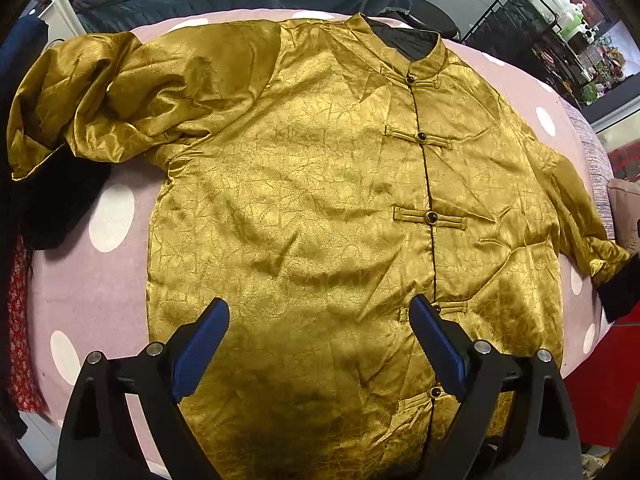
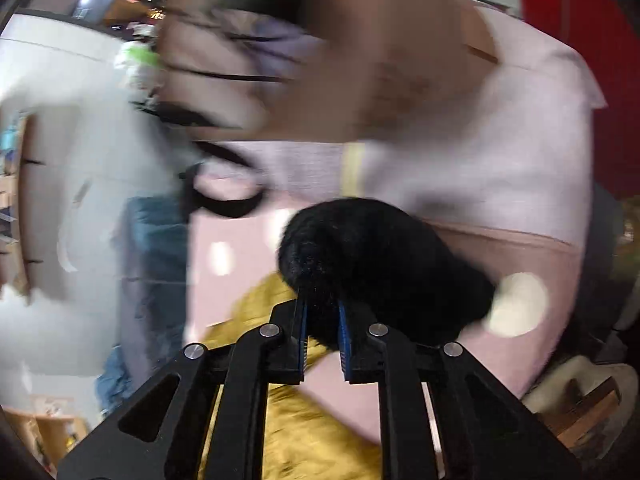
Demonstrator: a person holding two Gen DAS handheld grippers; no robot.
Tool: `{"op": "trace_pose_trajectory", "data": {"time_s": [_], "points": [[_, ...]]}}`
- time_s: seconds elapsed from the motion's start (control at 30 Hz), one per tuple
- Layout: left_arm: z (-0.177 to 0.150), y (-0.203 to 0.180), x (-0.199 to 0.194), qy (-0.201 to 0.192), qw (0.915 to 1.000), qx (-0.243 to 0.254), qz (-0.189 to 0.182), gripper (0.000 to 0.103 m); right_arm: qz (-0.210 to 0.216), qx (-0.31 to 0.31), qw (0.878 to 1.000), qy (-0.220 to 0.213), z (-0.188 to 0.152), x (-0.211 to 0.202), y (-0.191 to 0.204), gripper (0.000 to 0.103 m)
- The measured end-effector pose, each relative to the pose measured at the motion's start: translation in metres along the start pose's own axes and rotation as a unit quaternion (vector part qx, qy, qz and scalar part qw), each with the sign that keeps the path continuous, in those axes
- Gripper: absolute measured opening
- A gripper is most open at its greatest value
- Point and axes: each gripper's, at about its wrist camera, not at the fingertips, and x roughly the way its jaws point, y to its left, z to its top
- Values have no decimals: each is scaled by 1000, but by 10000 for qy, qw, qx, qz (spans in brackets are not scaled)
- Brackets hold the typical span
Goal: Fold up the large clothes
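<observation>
Jacket [image 1: 304, 184]: gold satin, spread flat under wide-open, empty left gripper [image 1: 320, 320]; right gripper [image 2: 322, 312] clamps its black-lined cuff [image 2: 372, 256].

Gold crackle-patterned satin jacket [image 1: 304, 208] with black fleecy lining [image 2: 376, 256]; pink white-dotted bedsheet [image 1: 92, 280]; blue-padded black tools.

Jacket [image 1: 304, 208] hem cut off by bottom edge, right wrist background motion-blurred, shelf items [image 1: 576, 20] too small

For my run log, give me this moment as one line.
garment: gold jacket flat, buttoned | left gripper: open above hem | right gripper: shut on black cuff
</observation>
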Motion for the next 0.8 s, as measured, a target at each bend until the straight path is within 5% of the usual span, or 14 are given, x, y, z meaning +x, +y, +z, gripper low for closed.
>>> {"op": "trace_pose_trajectory", "data": {"time_s": [0.07,0.13,0.17,0.37,0.6,0.8], "points": [[1,1,0,17,10000,35,52,89,-319,125,9991,-236,-7,6,-25,26],[1,0,-2,7,9999,77,111,89,-560,95,9976,-395,-11,1,-36,64],[1,0,-2,2,9999,92,136,89,-641,26,9965,-536,-14,-6,-39,71],[2,-8,1,92,9998,108,114,89,-1373,-659,9699,-1899,-36,-49,-55,78],[-3,-32,4,134,9976,594,342,89,-620,-58,9965,-553,-71,10,-90,78],[-6,-35,1,125,9959,742,499,89,711,1531,9856,-95,-87,66,-124,78]]}}
